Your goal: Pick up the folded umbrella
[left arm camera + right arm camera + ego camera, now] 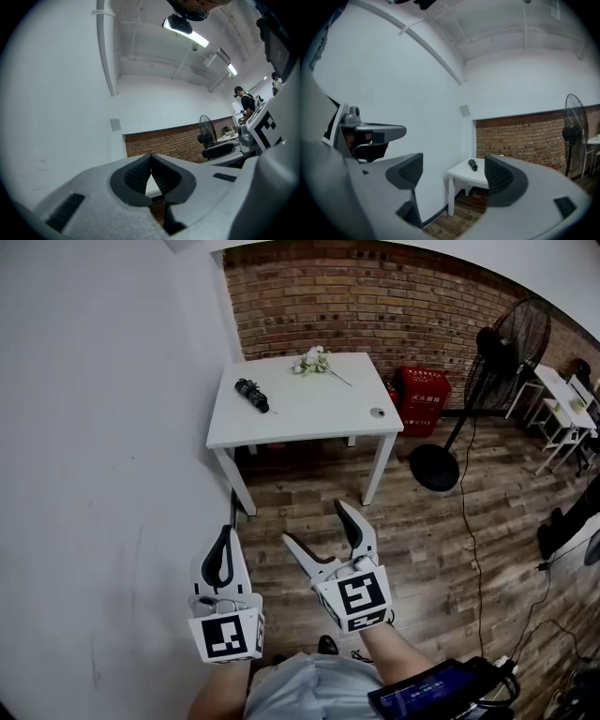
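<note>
The folded umbrella (252,395) lies flat on the white bench (309,418), near its left edge and close to the white wall. A spray of white flowers (312,361) rests at the far edge of the bench, well apart from the umbrella, in front of the brick wall (375,296). The left hand-held gripper (223,538) is closed, its pads meeting at the tips with nothing between them. The right hand-held gripper (314,523) is open wide and empty; in the right gripper view the umbrella appears between its jaws, far off. Both hand-held grippers are over the wooden floor (422,521), well short of the bench. A standing fan (506,343) is to the right.
</note>
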The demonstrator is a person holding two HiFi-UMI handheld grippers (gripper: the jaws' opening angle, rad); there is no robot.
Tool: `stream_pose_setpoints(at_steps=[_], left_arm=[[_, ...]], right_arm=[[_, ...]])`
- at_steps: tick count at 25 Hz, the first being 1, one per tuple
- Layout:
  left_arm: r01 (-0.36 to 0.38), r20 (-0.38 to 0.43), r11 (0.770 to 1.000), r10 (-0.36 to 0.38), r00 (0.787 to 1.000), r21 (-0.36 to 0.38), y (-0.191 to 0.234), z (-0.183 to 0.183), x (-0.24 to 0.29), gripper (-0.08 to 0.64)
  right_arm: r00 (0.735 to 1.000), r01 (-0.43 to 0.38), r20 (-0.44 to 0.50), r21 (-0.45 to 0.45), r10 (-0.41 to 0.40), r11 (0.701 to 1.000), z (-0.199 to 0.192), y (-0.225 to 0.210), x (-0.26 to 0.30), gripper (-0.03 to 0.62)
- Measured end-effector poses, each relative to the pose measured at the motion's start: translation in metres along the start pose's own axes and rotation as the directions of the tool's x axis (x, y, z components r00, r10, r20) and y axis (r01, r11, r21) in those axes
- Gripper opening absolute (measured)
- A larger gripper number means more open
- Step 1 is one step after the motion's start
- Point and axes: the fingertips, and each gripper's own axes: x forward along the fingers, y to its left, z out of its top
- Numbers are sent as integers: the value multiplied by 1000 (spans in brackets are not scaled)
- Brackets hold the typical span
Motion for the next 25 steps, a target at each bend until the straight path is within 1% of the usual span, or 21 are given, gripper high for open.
stream_pose_setpoints(at_steps=[7, 14, 20, 25], left_arm=[[-43, -7, 999, 43, 999, 0, -12, 0, 9, 6], [-70, -38, 997, 70, 997, -12, -1, -16, 22, 8], [-69, -56, 997, 67, 996, -26, 16, -39, 47, 6], [-54, -72, 998, 51, 996, -40, 39, -59, 88, 8]], right_arm=[[1000, -22, -4, -14, 22, 1000, -3, -22, 6, 408], [999, -36, -25, -21, 35, 999, -10, -27, 26, 403], [999, -20, -47, -15, 19, 1000, -23, -39, 60, 402], [998, -2, -62, -16, 1, 1000, -33, -50, 106, 402]])
